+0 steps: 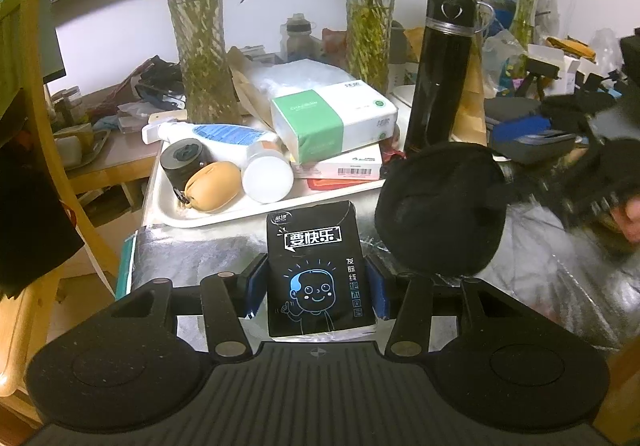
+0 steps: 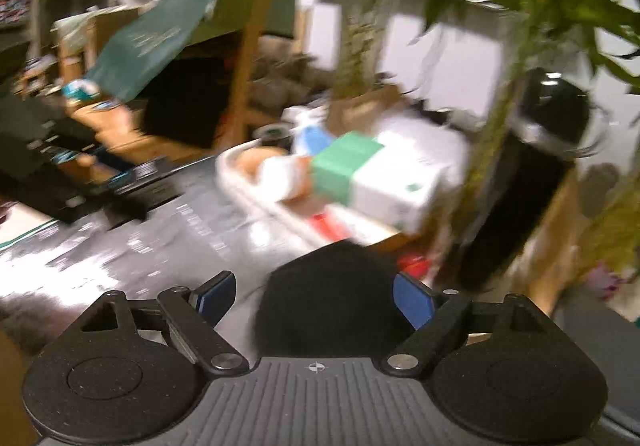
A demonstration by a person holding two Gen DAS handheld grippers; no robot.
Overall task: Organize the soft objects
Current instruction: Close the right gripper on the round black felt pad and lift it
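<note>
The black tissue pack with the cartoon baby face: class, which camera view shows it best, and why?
The left wrist view. There the black tissue pack with the cartoon baby face stands sharp and centred between the jaws of the left gripper, print readable. The right wrist view is motion-blurred; the pack cannot be made out there, only a dark streaked shape at far left.

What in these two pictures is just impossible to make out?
- The black pouch: right view is motion-blurred, so whether the right gripper pinches it is unclear.
- The thin box in the tray: left view, the tissue box covers most of it.
- The plant tops: cut off by the upper edge, left view.
</note>
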